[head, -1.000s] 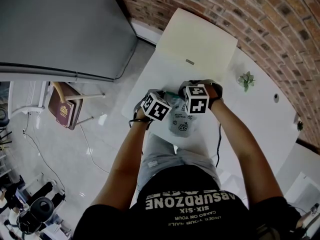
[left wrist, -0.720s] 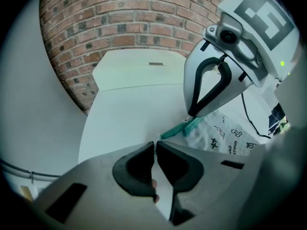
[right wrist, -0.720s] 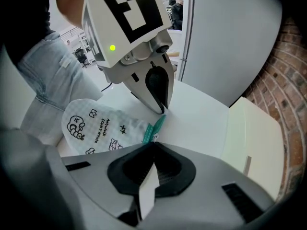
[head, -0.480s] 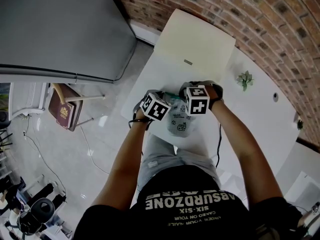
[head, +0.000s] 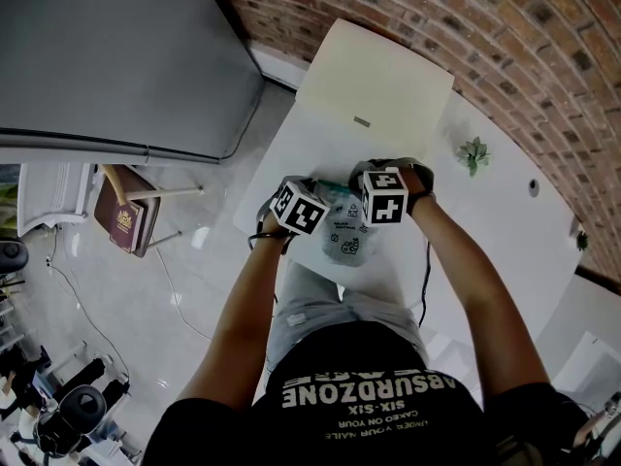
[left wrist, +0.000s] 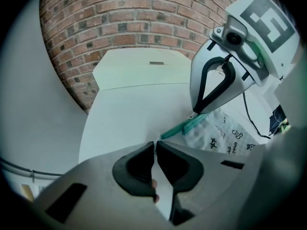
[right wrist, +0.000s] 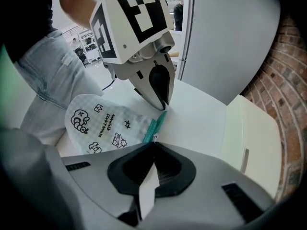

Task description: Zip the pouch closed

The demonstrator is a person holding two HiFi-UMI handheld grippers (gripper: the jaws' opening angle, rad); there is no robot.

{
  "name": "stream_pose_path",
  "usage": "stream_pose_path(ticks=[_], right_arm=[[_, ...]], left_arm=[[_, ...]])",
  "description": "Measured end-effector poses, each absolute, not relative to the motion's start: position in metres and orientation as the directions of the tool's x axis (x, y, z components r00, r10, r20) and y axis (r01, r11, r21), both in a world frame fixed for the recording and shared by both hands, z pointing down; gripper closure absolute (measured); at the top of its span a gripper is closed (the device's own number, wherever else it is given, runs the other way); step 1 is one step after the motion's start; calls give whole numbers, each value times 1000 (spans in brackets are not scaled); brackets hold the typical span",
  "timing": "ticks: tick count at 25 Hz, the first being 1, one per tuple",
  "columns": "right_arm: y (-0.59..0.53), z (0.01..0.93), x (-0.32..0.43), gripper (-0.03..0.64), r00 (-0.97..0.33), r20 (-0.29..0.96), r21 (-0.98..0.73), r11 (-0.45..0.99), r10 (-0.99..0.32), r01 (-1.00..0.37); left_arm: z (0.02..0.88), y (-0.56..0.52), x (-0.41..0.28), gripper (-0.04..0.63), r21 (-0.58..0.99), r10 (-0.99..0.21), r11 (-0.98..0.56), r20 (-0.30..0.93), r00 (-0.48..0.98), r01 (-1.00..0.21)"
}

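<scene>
Right gripper view | pouch (right wrist: 103, 123) lies on the table (right wrist: 201, 119) by you | your left gripper (left wrist: 156, 145) fingers pinched shut on teal zipper (right wrist: 157, 122) end, right gripper (right wrist: 153, 145) fingers closed on the pull (right wrist: 152, 139) | keep it taut, drag straight along

Left gripper view: the left gripper (left wrist: 155, 143) body cuts off the near half of the pouch (left wrist: 225, 133), and the corner pinched in its closed jaws shows only as a pale sliver. Right gripper view: the zipper pull (right wrist: 154, 137), at the pouch's teal edge and nipped by the right gripper (right wrist: 153, 143), is a mere speck, its shape too small to tell. Head view: the marker cubes (head: 302, 209) cover the pouch's top edge and all jaw tips; pouch print unreadable.
</scene>
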State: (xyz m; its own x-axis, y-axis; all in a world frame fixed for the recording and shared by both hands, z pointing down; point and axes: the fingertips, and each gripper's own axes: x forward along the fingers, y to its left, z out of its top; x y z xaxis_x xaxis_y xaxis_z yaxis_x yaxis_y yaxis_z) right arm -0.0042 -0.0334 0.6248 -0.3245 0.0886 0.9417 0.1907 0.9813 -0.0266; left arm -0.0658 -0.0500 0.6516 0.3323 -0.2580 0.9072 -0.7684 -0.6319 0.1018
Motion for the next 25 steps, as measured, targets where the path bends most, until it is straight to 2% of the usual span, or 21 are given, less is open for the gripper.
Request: stream_pose_path(ticks=[25], right_arm=[[-25,623,9,617,-314,947,2,980,61,198]], left_arm=[[652,-49,-67,571,107,-249,-611,915,318,-784]])
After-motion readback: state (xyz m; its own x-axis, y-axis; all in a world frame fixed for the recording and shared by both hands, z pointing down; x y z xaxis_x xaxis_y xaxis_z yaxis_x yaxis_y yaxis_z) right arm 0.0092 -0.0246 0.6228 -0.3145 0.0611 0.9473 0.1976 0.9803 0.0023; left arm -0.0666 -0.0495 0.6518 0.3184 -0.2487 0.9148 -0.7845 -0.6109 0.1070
